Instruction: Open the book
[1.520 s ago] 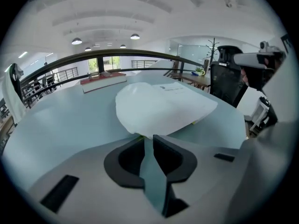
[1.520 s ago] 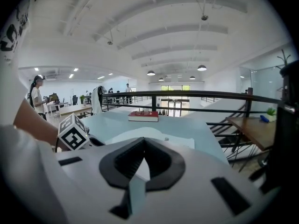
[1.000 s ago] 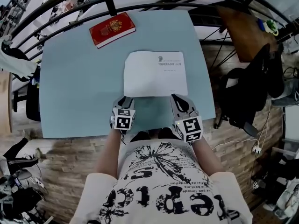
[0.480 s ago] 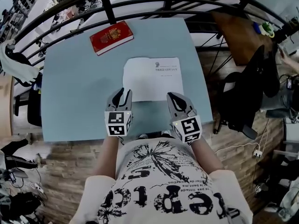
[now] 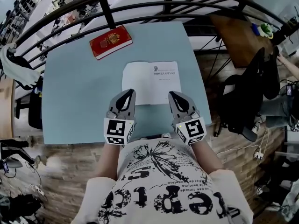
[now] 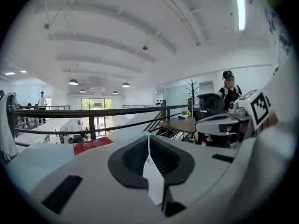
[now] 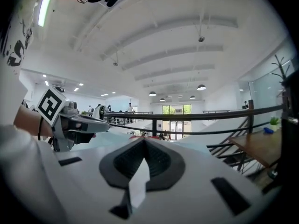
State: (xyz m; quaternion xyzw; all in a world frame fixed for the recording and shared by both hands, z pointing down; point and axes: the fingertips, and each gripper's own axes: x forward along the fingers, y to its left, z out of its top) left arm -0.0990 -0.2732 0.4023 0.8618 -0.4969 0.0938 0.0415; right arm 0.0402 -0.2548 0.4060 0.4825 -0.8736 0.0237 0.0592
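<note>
The table (image 5: 74,87) is pale blue. The book (image 5: 110,41) is red with a gold emblem. The booklet (image 5: 151,82) is white with dark print. The left gripper (image 5: 128,92) and the right gripper (image 5: 172,94) are grey, with black-and-white square markers. The shirt (image 5: 163,185) is white, printed black.

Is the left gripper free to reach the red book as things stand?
Probably not yet: the left gripper is shut on the white sheet. Otherwise only bare table lies between it and the red book.
</note>
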